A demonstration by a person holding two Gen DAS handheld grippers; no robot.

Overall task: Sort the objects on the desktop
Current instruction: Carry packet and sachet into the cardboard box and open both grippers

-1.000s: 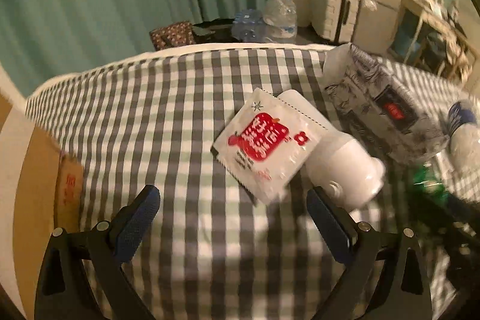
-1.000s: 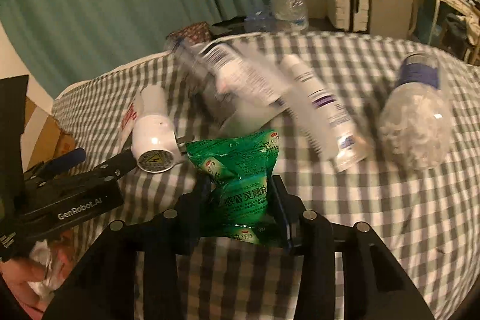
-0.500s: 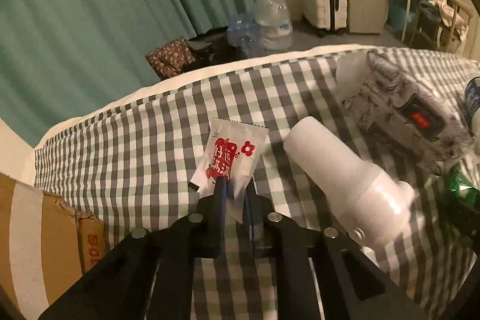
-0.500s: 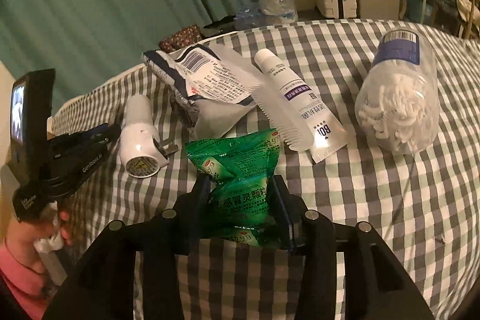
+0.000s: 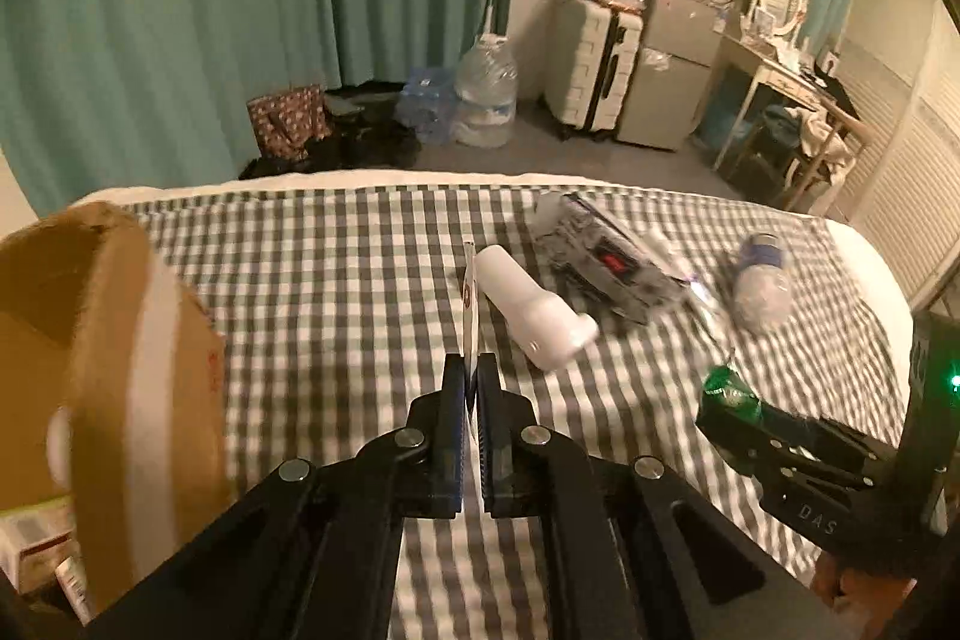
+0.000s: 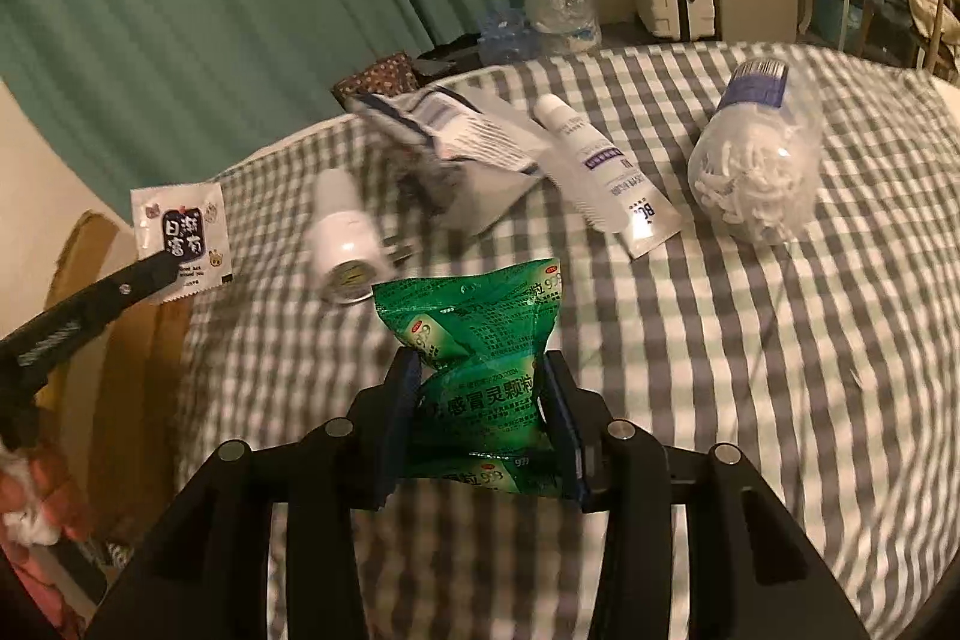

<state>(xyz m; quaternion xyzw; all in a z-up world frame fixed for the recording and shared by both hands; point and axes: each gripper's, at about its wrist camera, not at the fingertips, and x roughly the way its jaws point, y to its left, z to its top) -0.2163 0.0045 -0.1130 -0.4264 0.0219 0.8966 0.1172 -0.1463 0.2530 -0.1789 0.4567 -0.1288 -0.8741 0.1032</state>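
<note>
Lifted off the checked cloth point(image 5: 336, 292) since the earlier frame, the white sachet point(image 6: 180, 235) is now held edge-on above it, right of the cardboard box point(image 5: 114, 370). Left gripper point(image 5: 473, 388) is clamped on the sachet; right gripper point(image 6: 483, 400) is clamped on the green packet point(image 6: 480, 340), further right of the box. Sachet is thin, flat and floppy, with a dark printed label; it should be kept pinched until over the box opening, then released.
</note>
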